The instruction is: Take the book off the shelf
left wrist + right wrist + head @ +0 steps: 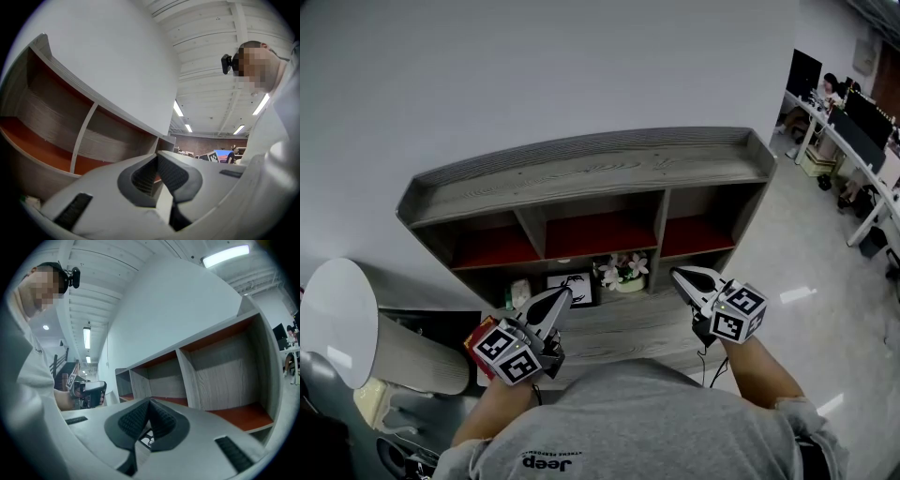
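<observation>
A grey wooden shelf unit (581, 169) stands against the white wall, with three upper compartments that have red floors and look empty. I cannot make out a book on it. My left gripper (561, 294) is shut and empty, its tips just in front of the lower row's left part. My right gripper (678, 273) is also shut and empty, in front of the lower right. The left gripper view looks past the shut left gripper (157, 155) at the shelf (84, 126). In the right gripper view, the right gripper (150, 401) points at the compartments (220, 371).
The lower row holds a framed picture (570, 286), a pot of pale flowers (623, 272) and a small pale object (520, 292). A red-edged thing (476, 339) shows beside the left cube. A white round top (337, 319) stands at left. Office desks (848, 122) with people lie far right.
</observation>
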### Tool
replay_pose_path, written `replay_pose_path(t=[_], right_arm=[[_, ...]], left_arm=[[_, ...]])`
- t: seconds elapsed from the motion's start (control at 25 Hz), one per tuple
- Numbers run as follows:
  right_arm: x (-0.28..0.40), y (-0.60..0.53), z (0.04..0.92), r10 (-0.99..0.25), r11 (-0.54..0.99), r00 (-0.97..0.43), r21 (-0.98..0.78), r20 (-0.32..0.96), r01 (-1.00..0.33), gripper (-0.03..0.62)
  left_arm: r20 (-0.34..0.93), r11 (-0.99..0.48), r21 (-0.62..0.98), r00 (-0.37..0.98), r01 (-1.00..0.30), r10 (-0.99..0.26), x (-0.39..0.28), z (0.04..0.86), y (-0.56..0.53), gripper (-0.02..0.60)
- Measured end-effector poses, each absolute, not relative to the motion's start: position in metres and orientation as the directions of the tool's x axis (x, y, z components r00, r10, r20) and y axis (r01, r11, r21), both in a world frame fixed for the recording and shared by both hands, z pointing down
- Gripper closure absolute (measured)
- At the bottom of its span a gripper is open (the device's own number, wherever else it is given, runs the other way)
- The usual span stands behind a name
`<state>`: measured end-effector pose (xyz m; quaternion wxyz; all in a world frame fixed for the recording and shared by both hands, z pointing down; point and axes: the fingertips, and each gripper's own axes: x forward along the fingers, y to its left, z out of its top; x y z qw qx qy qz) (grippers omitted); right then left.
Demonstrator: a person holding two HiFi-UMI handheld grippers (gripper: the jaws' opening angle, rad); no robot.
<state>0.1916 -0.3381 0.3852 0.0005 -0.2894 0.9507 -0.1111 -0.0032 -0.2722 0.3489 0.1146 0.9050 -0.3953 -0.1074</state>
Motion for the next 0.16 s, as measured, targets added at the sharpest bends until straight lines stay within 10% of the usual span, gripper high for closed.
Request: replay_pose_path(t=[0.16], right_arm=[[0.1878,-0.3398,0.3849,-0.548,0.810,-0.834,-0.209,0.063,-0.548,0.603]], left_arm=[[-0.103,-0.659,0.293,0.663,-0.692,-0.742,-0.0067,0.3490,-0.2733,0.554]])
